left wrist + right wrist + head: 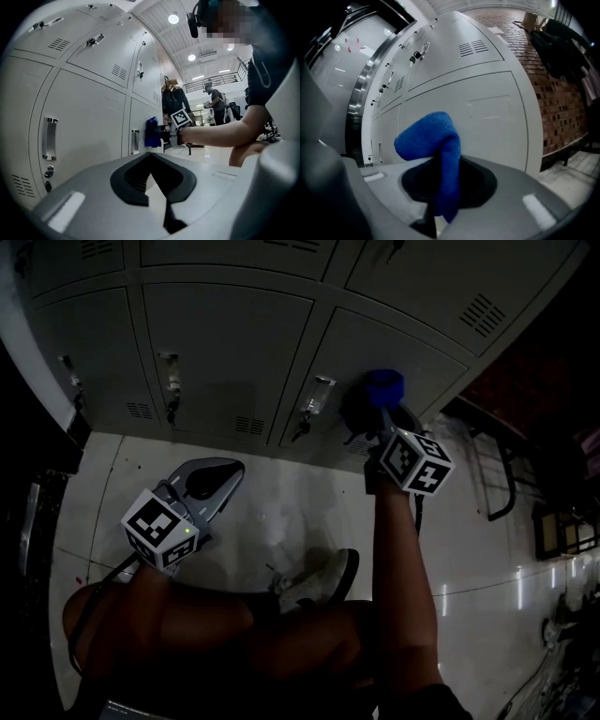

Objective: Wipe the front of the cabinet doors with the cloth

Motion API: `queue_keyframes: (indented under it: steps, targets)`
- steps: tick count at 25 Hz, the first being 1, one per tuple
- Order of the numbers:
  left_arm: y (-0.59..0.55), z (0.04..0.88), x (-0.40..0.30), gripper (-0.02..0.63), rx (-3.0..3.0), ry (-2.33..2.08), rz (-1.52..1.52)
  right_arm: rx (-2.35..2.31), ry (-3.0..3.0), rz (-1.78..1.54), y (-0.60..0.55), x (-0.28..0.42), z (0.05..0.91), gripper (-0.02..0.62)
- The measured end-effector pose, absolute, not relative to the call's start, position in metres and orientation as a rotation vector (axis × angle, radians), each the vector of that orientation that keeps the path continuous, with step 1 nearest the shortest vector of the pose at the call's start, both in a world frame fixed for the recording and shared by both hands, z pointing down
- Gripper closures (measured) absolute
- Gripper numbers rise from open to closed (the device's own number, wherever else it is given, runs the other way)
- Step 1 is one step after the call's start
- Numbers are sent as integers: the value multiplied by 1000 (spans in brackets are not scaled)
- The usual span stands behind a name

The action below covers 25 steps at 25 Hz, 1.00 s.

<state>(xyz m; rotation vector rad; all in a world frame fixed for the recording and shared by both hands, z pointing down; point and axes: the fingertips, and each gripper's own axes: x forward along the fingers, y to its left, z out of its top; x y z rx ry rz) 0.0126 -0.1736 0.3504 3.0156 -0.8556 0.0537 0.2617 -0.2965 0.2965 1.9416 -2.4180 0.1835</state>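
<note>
The right tongs (382, 409) (445, 187) are gripping a blue cloth (384, 386) (436, 136), its folded end sticking out past the tips. That end is pressing against the front of a grey locker door (394, 343) (487, 117), the rightmost of the lower row, just right of its handle (317, 395). In the left gripper view the blue cloth (151, 132) is touching the door near the handle (135, 140). The left tongs (211, 479) (157, 187) are hanging near the pale floor (281, 512), well apart from the lockers, jaws drawn together with nothing between them.
</note>
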Motion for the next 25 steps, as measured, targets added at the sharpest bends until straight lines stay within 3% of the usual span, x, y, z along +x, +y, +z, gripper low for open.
queue_keyframes:
  steps: [13, 20, 25]
  targets:
    - [-170, 351, 14, 600, 3024, -843, 65, 2257, -2293, 288, -279, 364, 292, 526]
    - [-170, 353, 15, 600, 3026, -839, 74, 2321, -2292, 282, -274, 372, 294, 526]
    - [-172, 353, 13, 600, 3024, -843, 76, 2259, -2478, 210, -279, 331, 276, 526]
